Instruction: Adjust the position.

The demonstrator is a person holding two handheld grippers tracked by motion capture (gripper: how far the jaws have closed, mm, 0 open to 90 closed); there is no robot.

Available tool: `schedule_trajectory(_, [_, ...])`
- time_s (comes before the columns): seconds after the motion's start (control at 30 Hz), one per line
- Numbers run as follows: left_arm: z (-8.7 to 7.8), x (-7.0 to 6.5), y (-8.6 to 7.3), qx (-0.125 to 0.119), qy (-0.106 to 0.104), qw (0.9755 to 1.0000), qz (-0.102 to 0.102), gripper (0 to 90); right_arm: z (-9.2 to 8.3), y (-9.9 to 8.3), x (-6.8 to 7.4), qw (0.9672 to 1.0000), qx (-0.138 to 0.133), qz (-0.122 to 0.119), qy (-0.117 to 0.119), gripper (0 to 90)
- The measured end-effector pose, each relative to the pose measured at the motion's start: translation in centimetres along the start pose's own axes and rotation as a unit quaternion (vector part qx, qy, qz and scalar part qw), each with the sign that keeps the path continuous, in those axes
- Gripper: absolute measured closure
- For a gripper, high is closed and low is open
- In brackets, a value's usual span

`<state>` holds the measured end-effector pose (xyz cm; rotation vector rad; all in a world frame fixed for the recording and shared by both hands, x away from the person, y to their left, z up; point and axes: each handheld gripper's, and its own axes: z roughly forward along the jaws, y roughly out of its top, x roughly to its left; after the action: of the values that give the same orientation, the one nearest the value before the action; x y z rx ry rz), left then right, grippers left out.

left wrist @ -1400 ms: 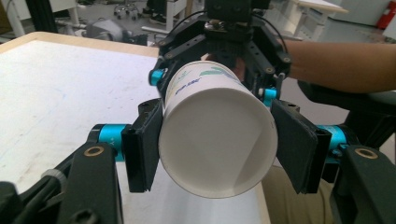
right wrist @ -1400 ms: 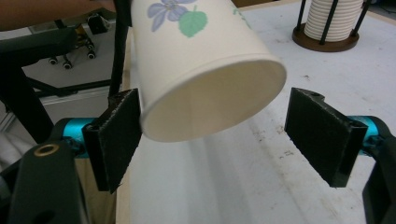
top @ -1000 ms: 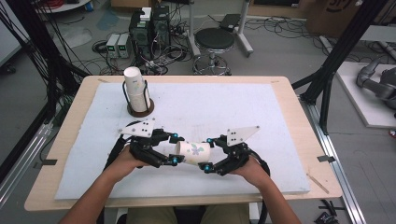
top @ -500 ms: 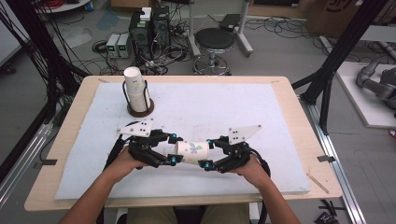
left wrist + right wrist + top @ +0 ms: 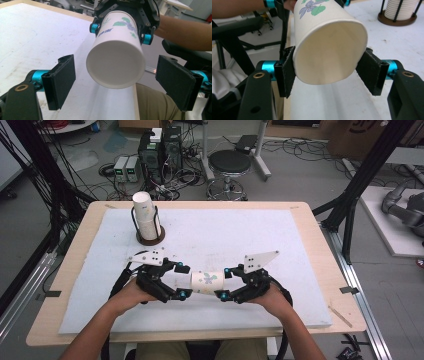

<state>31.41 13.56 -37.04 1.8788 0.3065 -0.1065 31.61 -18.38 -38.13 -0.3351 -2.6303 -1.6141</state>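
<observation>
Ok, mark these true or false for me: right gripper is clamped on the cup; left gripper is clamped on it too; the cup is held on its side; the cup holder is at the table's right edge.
1. The right gripper is shut on the paper cup. True.
2. The left gripper also clamps it. False: its jaws stand open on either side, clear of the cup.
3. The cup lies sideways between the grippers. True.
4. The cup stack stands at the table's right edge. False: it stands far left.
</observation>
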Motion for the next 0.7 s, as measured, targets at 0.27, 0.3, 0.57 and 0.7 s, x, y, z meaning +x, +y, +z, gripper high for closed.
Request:
schedule_trajectory(0.27, [-0.4, -0.5, 0.8, 0.039, 0.029, 0.9986, 0.020, 16.5, 0.2, 1.4, 0.0, 0.9983, 0.051, -0.021, -0.019, 35.7])
schedule_trajectory(0.3, [-0.4, -0.5, 0.9, 0.047, 0.031, 0.9981, 0.027, 16.5, 0.3, 1.6, 0.1, 0.9976, 0.061, -0.025, -0.023, 35.6])
schedule_trajectory(0.57, [-0.2, -0.9, 1.5, 0.078, 0.040, 0.9951, 0.047, 16.5, 1.1, 3.3, 0.4, 0.9911, 0.118, -0.054, -0.029, 35.5])
schedule_trajectory(0.7, [-0.3, -0.9, 1.8, 0.088, 0.042, 0.9938, 0.053, 16.5, 1.3, 3.9, 0.5, 0.9887, 0.133, -0.062, -0.032, 35.5])
